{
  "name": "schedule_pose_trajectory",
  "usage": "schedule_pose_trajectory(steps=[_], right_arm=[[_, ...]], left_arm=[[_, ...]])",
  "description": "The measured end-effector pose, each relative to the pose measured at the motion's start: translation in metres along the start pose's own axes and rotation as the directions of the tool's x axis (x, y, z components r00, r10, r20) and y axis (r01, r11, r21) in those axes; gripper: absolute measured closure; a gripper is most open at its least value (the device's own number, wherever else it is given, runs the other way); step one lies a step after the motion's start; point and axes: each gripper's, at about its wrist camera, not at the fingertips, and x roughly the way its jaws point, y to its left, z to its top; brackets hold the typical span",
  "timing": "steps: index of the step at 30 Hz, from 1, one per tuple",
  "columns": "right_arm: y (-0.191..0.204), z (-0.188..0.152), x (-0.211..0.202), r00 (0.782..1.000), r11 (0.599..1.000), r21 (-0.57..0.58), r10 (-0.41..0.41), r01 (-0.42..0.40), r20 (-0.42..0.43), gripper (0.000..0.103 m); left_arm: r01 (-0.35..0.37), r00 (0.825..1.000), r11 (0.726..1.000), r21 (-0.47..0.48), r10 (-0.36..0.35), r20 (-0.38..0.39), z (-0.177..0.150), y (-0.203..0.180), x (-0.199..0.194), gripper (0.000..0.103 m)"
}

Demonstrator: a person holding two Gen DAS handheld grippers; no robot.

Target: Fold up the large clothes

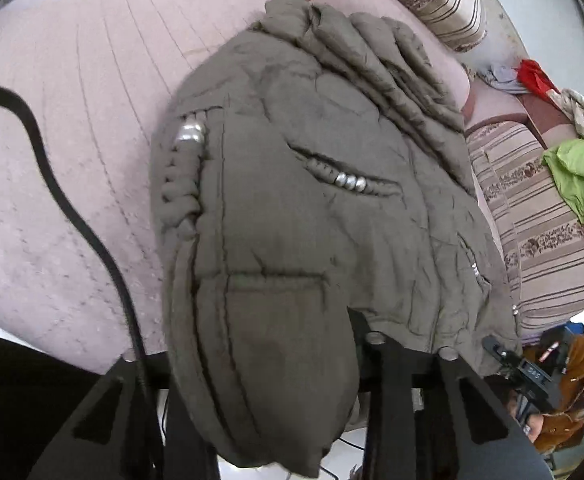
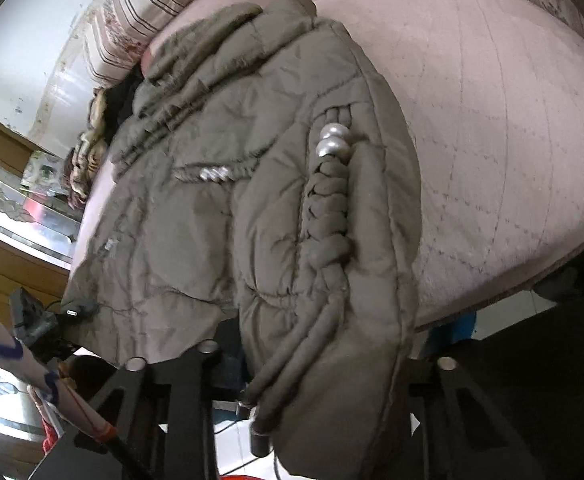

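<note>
You have an olive-grey quilted jacket (image 1: pixel 292 184) with silver pearl-like beads (image 1: pixel 189 132) set in its braided trim, lying on a pale pink cover (image 1: pixel 71 120) stitched in faint lines. Your cushions (image 1: pixel 532 232) are cream with brown stripes and floral bands. A lime-green cloth (image 1: pixel 580 176) and a red scrap (image 1: pixel 534 74) lie beside them. The cable (image 1: pixel 63 208) is black.

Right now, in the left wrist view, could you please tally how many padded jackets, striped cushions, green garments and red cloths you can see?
padded jacket: 1
striped cushions: 2
green garment: 1
red cloth: 1
total: 5
</note>
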Motion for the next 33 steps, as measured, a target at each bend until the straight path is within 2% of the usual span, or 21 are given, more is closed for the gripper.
schedule_pose_trajectory(steps=[5, 13, 16, 21, 27, 33], right_arm=[[0.012, 0.007, -0.032, 0.994, 0.997, -0.017, 0.079, -0.078, 0.069, 0.085], [0.030, -0.002, -0.092, 0.980, 0.987, -0.081, 0.147, -0.137, 0.135, 0.086], [0.039, 0.007, -0.107, 0.975, 0.983, -0.106, 0.162, -0.147, 0.154, 0.086], [0.064, 0.049, -0.117, 0.966, 0.976, -0.158, 0.181, -0.152, 0.187, 0.086], [0.111, 0.136, -0.102, 0.954, 0.968, -0.219, 0.176, -0.123, 0.242, 0.086], [0.140, 0.242, -0.048, 0.956, 0.983, -0.181, 0.072, -0.020, 0.285, 0.086]], left_arm=[[0.017, 0.997, 1.000, 0.011, -0.018, 0.081, -0.004, -0.011, -0.040, 0.079], [0.042, 0.985, 0.998, 0.050, -0.049, 0.167, -0.018, -0.036, -0.101, 0.080], [0.033, 0.978, 0.998, 0.059, -0.045, 0.204, -0.007, -0.048, -0.113, 0.080], [0.000, 0.962, 0.998, 0.070, -0.019, 0.273, 0.038, -0.069, -0.124, 0.080], [-0.069, 0.936, 0.995, 0.076, 0.039, 0.349, 0.129, -0.100, -0.112, 0.080], [-0.158, 0.928, 0.987, 0.026, 0.139, 0.345, 0.234, -0.118, -0.065, 0.080]])
